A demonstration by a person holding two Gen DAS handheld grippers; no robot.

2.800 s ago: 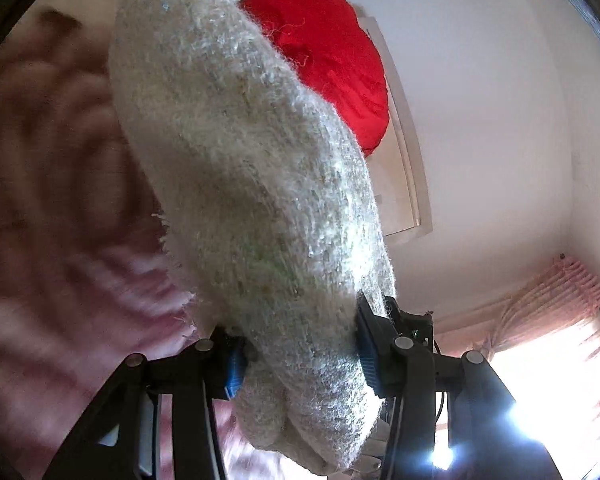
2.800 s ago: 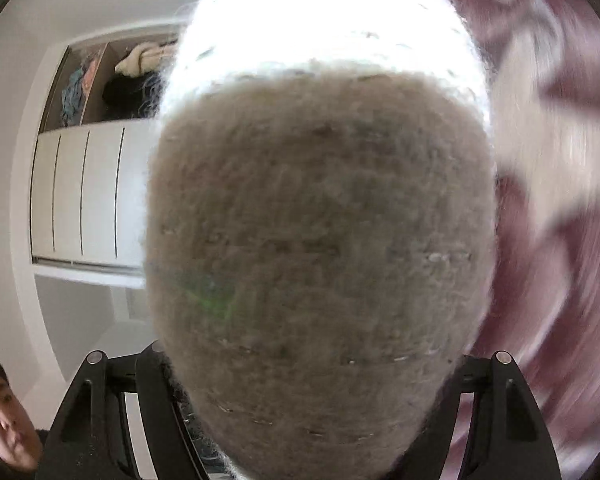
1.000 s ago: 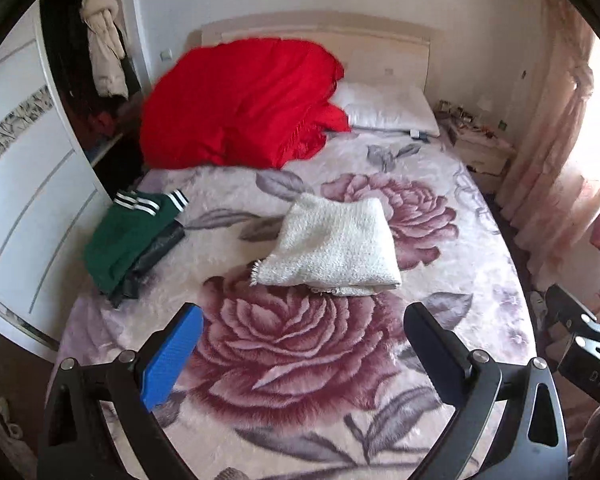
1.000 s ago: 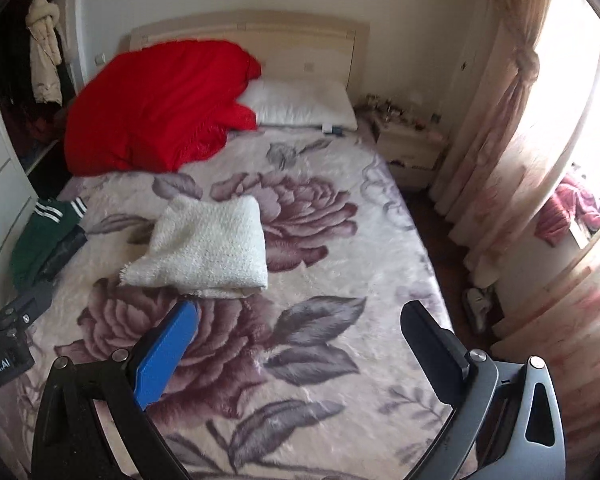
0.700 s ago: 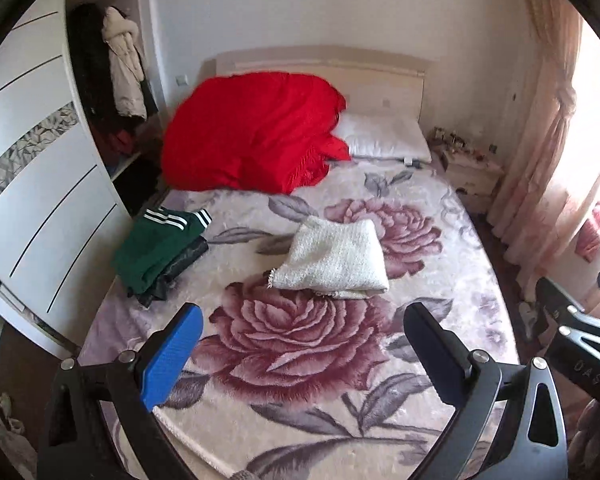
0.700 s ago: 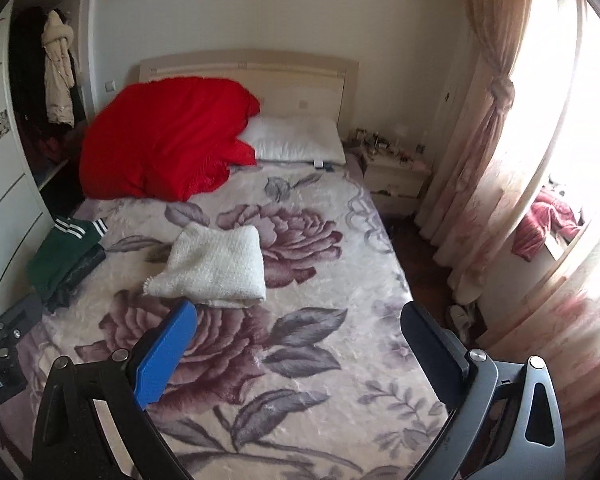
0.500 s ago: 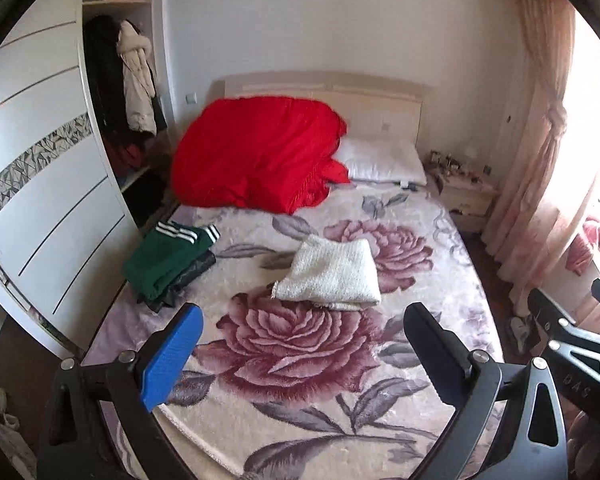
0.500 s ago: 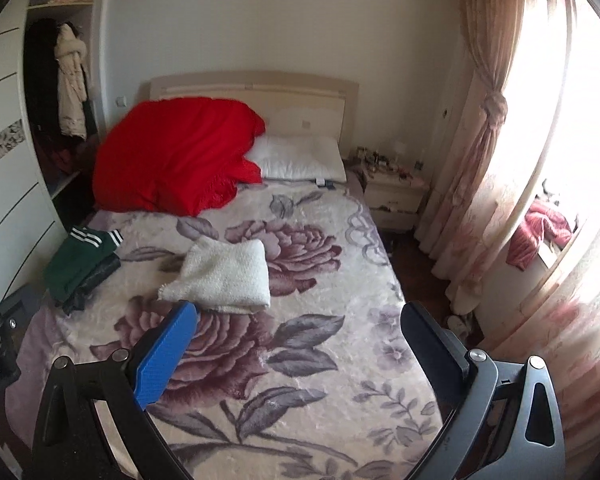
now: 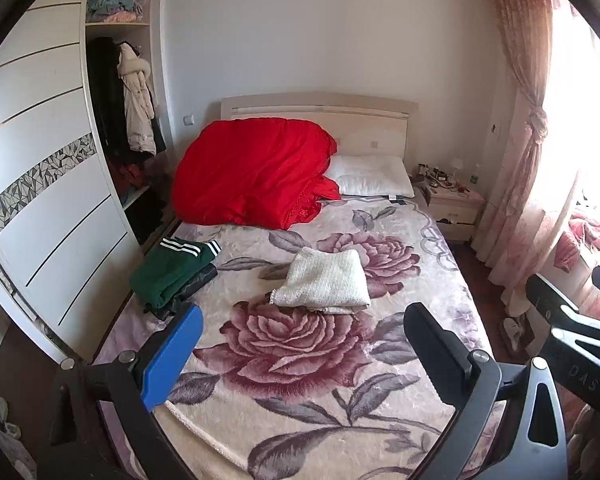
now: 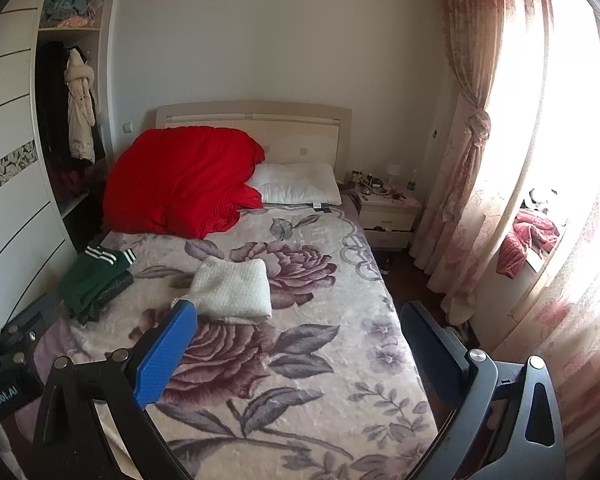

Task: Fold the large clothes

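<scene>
A folded white knit garment point(image 9: 325, 284) point(image 10: 233, 288) lies flat in the middle of the bed point(image 9: 300, 420) point(image 10: 300, 400), on the rose-patterned blanket. My left gripper point(image 9: 300, 354) hangs open over the foot of the bed, well short of the garment, with nothing between its fingers. My right gripper point(image 10: 298, 350) is open too, empty, and just as far back. Part of the right gripper's frame shows at the right edge of the left wrist view, and part of the left one's at the left edge of the right wrist view.
A folded green garment with white stripes point(image 9: 174, 274) point(image 10: 96, 276) sits on a dark one at the bed's left edge. A red blanket point(image 9: 256, 172) and white pillow point(image 9: 374, 182) lie at the headboard. Wardrobe point(image 9: 48, 200) left; nightstand point(image 9: 454, 204) and curtains point(image 10: 484, 160) right.
Both grippers held the white garment 2.8 s ago; it now lies folded on the bed. Over the last second both open grippers have drawn back and up, away from the bed.
</scene>
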